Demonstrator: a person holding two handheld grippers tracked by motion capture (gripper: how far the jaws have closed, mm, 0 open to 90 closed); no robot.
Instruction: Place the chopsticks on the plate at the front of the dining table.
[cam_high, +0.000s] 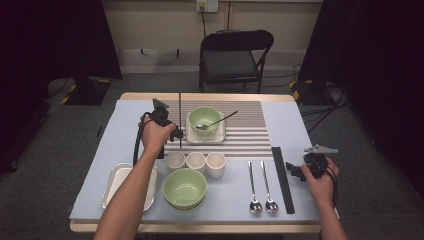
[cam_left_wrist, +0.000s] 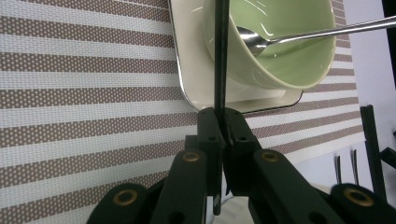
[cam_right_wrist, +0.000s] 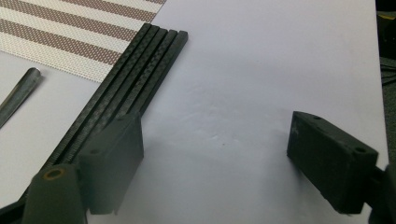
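Left tool pinching black chopstick upright beside green bowl on striped mat, desk's far middle. Right tool spread, hovering near remaining chopsticks by right edge.

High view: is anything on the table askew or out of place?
One thing: a black chopstick stands upright, pinched in the left gripper, just left of the far green bowl. The other chopsticks lie flat near the open right gripper. Nothing looks spilled or damaged.
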